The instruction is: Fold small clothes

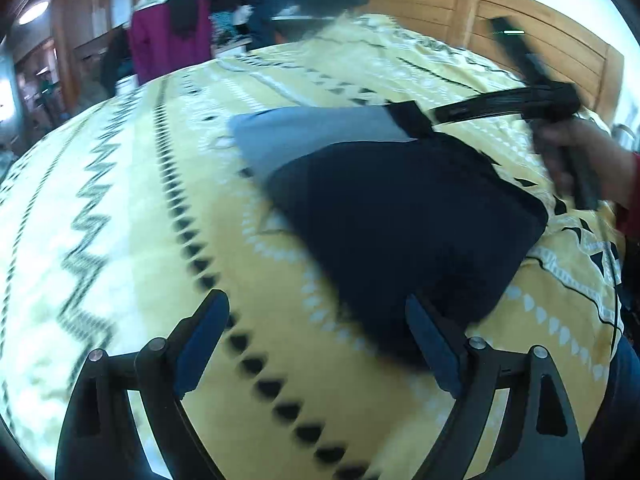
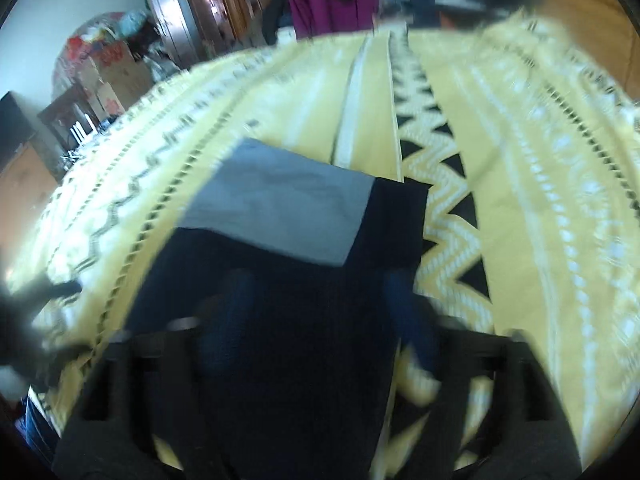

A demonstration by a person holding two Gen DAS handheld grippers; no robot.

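A small navy garment [image 1: 400,224] with a grey panel [image 1: 312,136] lies folded flat on the yellow patterned bedspread [image 1: 160,200]. My left gripper [image 1: 314,308] hovers open just above the bed, its right finger at the garment's near corner and nothing between the fingers. The right gripper [image 1: 560,100], blurred, is held by a hand [image 1: 580,152] beyond the garment's far right side. In the right wrist view my right gripper [image 2: 320,284] is open and blurred over the navy cloth [image 2: 300,340], with the grey panel [image 2: 280,208] ahead of it.
A pile of clothes [image 1: 248,4], one of them magenta [image 1: 168,44], sits at the far end of the bed. A wooden panel [image 1: 500,20] runs along the right. Boxes and clutter [image 2: 108,60] stand beside the bed on the left. The bedspread [image 2: 540,200] is bare around the garment.
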